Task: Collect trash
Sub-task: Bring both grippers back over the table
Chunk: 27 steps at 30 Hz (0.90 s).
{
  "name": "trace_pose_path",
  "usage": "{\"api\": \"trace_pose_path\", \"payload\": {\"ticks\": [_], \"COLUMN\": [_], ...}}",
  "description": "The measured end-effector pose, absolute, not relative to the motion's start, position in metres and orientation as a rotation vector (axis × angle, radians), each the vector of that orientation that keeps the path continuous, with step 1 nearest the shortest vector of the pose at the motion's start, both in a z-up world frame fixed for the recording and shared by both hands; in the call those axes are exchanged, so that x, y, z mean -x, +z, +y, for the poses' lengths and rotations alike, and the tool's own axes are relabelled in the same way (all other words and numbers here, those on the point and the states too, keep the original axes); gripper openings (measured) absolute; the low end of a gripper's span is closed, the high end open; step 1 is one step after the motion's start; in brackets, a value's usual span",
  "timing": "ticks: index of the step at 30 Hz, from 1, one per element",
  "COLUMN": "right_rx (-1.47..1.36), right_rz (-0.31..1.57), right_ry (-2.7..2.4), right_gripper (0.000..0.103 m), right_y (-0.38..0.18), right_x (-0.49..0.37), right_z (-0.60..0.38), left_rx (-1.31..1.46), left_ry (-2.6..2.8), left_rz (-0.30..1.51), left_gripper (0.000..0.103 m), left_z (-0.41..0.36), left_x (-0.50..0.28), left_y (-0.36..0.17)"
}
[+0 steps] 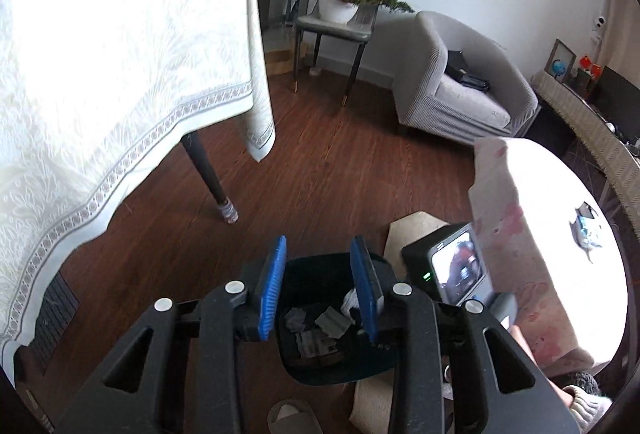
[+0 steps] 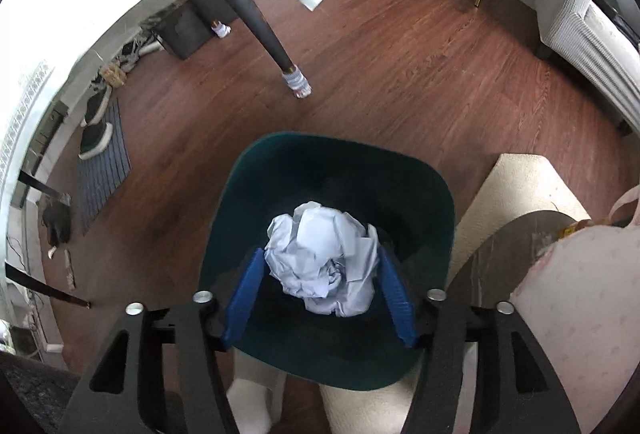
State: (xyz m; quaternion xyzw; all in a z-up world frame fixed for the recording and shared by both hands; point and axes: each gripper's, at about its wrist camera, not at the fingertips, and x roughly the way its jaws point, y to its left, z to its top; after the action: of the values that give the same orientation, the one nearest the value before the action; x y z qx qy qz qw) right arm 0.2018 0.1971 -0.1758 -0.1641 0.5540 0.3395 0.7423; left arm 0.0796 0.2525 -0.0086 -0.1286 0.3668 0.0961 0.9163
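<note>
A dark green trash bin (image 2: 420,190) stands on the wood floor. In the right wrist view my right gripper (image 2: 320,270) is over its mouth, with the blue fingers (image 2: 248,290) closed against a crumpled ball of pale blue paper (image 2: 324,254). In the left wrist view my left gripper (image 1: 320,294) is open and empty above the same bin (image 1: 304,370). Several scraps of trash (image 1: 320,330) lie at the bin's bottom. The right gripper's body (image 1: 452,270) shows just right of the left fingers.
A table with a white cloth (image 1: 120,82) and a dark leg (image 1: 216,186) stands at the left. A grey armchair (image 1: 460,90) and a chair with a plant (image 1: 344,10) are behind. A pink-covered seat (image 1: 532,234), a beige mat (image 2: 520,190) and a slipper (image 1: 292,414) are near the bin.
</note>
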Motion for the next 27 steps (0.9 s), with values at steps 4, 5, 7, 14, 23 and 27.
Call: {"api": "trace_pose_path", "payload": {"ticks": [4, 5, 7, 14, 23, 27], "right_rx": [0.371, 0.38, 0.39, 0.375, 0.328, 0.303], "right_rz": [1.219, 1.216, 1.213, 1.141, 0.976, 0.91], "right_ry": [0.755, 0.753, 0.756, 0.802, 0.846, 0.838], "right_gripper": [0.069, 0.069, 0.069, 0.069, 0.063, 0.06], "right_y": [-0.178, -0.178, -0.178, -0.149, -0.08, -0.054], "right_x": [-0.201, -0.2, -0.199, -0.191, -0.183, -0.183], "right_z": [0.193, 0.192, 0.19, 0.178, 0.146, 0.124], "left_rx": [0.237, 0.228, 0.216, 0.193, 0.217, 0.227], "left_ry": [0.188, 0.189, 0.183, 0.158, 0.163, 0.161], "left_rz": [0.724, 0.719, 0.706, 0.668, 0.636, 0.625], "left_gripper": [0.034, 0.034, 0.034, 0.034, 0.034, 0.034], "left_z": [0.241, 0.238, 0.231, 0.213, 0.208, 0.203], "left_x": [-0.079, -0.079, -0.08, -0.082, -0.09, -0.095], "left_y": [0.004, 0.007, 0.014, 0.026, 0.034, 0.037]}}
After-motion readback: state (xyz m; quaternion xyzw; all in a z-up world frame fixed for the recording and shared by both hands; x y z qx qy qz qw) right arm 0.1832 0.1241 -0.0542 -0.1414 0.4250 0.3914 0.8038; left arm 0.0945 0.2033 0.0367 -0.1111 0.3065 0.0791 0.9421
